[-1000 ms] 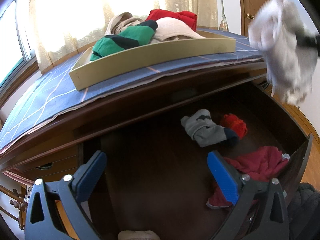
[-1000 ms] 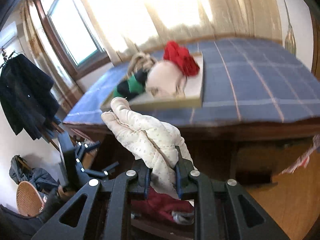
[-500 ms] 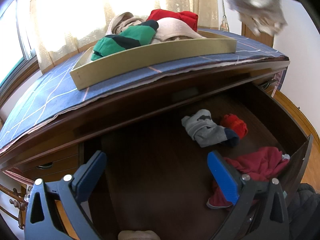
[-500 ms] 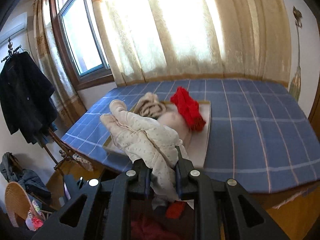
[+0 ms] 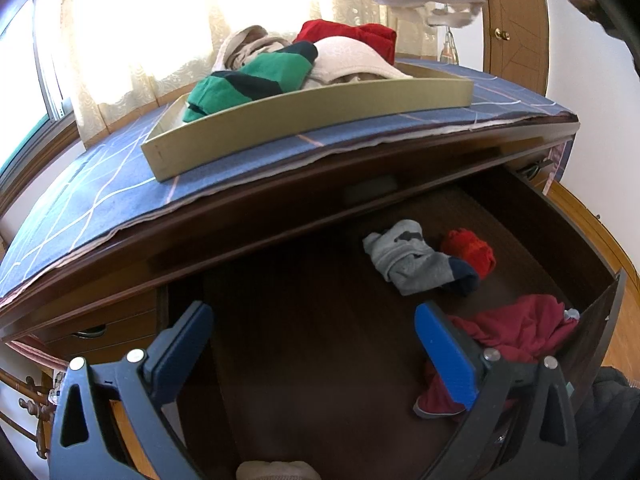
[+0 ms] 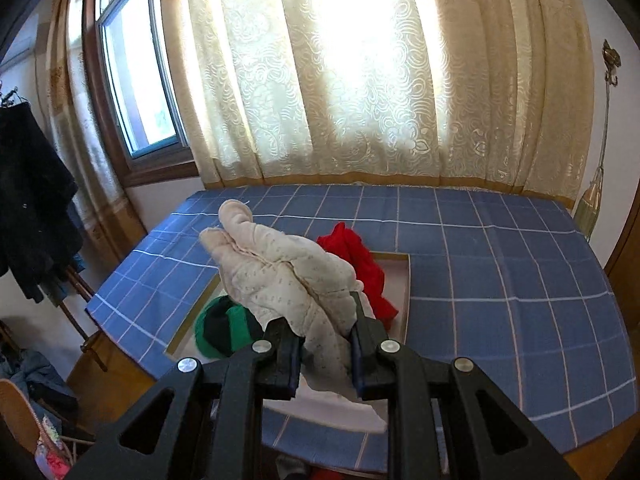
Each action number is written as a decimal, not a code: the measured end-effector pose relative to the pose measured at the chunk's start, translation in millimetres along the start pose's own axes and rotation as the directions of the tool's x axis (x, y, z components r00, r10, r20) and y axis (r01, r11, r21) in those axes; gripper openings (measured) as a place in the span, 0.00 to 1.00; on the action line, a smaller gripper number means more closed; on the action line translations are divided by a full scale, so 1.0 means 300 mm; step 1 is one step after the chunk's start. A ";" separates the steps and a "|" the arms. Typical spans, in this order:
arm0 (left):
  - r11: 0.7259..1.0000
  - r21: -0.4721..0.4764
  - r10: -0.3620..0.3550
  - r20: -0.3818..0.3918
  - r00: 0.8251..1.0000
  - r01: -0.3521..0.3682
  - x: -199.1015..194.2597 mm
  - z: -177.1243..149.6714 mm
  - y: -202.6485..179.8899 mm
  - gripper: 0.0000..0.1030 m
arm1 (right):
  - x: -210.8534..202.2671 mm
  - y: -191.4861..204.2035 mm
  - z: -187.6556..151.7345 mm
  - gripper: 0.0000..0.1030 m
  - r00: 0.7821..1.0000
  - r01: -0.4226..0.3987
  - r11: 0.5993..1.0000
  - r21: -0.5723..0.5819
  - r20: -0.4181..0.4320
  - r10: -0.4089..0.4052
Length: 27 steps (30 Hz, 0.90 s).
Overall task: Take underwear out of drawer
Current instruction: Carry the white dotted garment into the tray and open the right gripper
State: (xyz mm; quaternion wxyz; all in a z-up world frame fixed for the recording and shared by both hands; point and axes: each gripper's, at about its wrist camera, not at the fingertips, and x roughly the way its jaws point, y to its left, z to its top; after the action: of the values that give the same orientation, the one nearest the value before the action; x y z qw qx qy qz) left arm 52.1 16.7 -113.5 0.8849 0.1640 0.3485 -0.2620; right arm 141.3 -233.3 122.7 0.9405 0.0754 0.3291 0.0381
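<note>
The right gripper (image 6: pixel 325 354) was clenched on cream underwear (image 6: pixel 288 280), held high over the tray (image 5: pixel 304 120) on the dresser top, likely to drop it with the other clothes. The left gripper (image 5: pixel 316 344) hung released over the open drawer (image 5: pixel 560 240), where a grey sock (image 5: pixel 416 264) lay near the back right corner.

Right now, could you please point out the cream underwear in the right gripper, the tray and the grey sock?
cream underwear (image 6: pixel 288 280), right wrist view, quilted middle.
tray (image 5: pixel 320 114), left wrist view, front wall.
grey sock (image 5: pixel 412 264), left wrist view, folded middle.
</note>
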 end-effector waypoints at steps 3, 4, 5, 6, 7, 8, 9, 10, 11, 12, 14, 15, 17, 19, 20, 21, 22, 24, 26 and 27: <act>1.000 0.000 0.000 0.001 1.000 0.000 0.000 0.000 0.000 1.00 | 0.051 -0.004 0.036 0.20 1.000 0.022 1.000 -0.009 -0.008 -0.022; 1.000 0.000 0.000 0.001 1.000 0.000 0.000 0.000 0.000 1.00 | 0.068 -0.005 0.047 0.20 1.000 0.030 0.999 -0.012 -0.010 -0.030; 1.000 0.000 0.000 0.001 1.000 0.000 0.000 0.000 0.000 1.00 | 0.085 -0.009 0.058 0.20 0.999 0.036 0.999 -0.010 -0.013 -0.036; 1.000 0.000 0.000 0.001 1.000 0.000 -0.001 0.000 0.000 1.00 | 0.098 -0.010 0.065 0.20 0.999 0.041 0.999 -0.010 -0.015 -0.041; 1.000 0.000 0.000 0.001 1.000 0.000 -0.001 0.000 0.000 1.00 | 0.119 -0.014 0.077 0.20 0.998 0.052 0.999 -0.014 -0.018 -0.052; 1.000 0.000 0.000 0.001 1.000 0.000 -0.001 0.000 -0.001 1.00 | 0.133 -0.017 0.085 0.20 0.998 0.061 0.998 -0.016 -0.020 -0.061; 1.000 0.000 -0.001 0.001 1.000 0.001 -0.001 0.000 0.000 1.00 | 0.148 -0.020 0.092 0.20 0.997 0.068 0.997 -0.018 -0.022 -0.069; 1.000 0.000 -0.001 0.000 1.000 0.001 -0.001 0.000 -0.001 1.00 | 0.167 -0.024 0.099 0.20 0.997 0.076 0.997 -0.018 -0.027 -0.076; 1.000 0.000 -0.001 0.000 1.000 0.001 -0.001 0.000 0.000 1.00 | 0.184 -0.027 0.104 0.20 0.996 0.082 0.996 -0.018 -0.034 -0.082; 1.000 0.000 -0.002 -0.001 1.000 0.002 -0.001 0.000 0.001 1.00 | 0.200 -0.032 0.108 0.20 0.995 0.088 0.996 -0.019 -0.040 -0.089; 1.000 -0.001 -0.002 0.000 1.000 0.002 -0.003 -0.001 0.002 1.00 | 0.234 -0.041 0.119 0.20 0.993 0.108 0.994 -0.027 -0.047 -0.110; 1.000 -0.001 -0.002 -0.001 1.000 0.002 -0.003 -0.001 0.001 1.00 | 0.248 -0.045 0.123 0.20 0.992 0.117 0.993 -0.028 -0.051 -0.118; 1.000 -0.003 -0.003 -0.003 1.000 0.003 -0.003 -0.001 0.005 1.00 | 0.276 -0.056 0.130 0.20 0.991 0.120 0.993 -0.021 -0.062 -0.121; 1.000 -0.003 -0.004 -0.005 1.000 0.004 -0.003 -0.001 0.006 1.00 | 0.293 -0.058 0.135 0.20 0.990 0.126 0.992 -0.027 -0.066 -0.128; 1.000 -0.003 -0.005 -0.005 1.000 0.005 -0.001 0.000 0.007 1.00 | 0.302 -0.058 0.138 0.20 0.989 0.130 0.991 -0.033 -0.067 -0.132; 1.000 -0.004 -0.005 -0.006 1.000 0.005 -0.001 0.001 0.008 1.00 | 0.309 -0.056 0.140 0.20 0.988 0.134 0.990 -0.038 -0.068 -0.136; 1.000 -0.004 -0.006 -0.006 1.000 0.006 0.000 0.001 0.009 1.00 | 0.317 -0.053 0.141 0.20 0.987 0.143 0.988 -0.049 -0.067 -0.146; 1.000 -0.003 -0.005 -0.005 1.000 0.005 0.000 0.001 0.007 1.00 | 0.332 -0.044 0.143 0.20 0.983 0.166 0.983 -0.073 -0.066 -0.170; 1.000 -0.002 -0.005 -0.004 1.000 0.005 -0.001 0.001 0.007 1.00 | 0.350 -0.037 0.143 0.20 0.977 0.197 0.975 -0.104 -0.065 -0.204; 1.000 -0.002 -0.005 -0.002 1.000 0.005 -0.001 0.001 0.008 1.00 | 0.358 -0.035 0.142 0.20 0.974 0.207 0.972 -0.115 -0.065 -0.216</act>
State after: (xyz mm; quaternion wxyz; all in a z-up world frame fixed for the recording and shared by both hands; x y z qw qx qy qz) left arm 53.4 18.6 -112.8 0.8841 0.1623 0.3500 -0.2635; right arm 251.9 -235.7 87.9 0.9285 -0.0123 0.3687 -0.0418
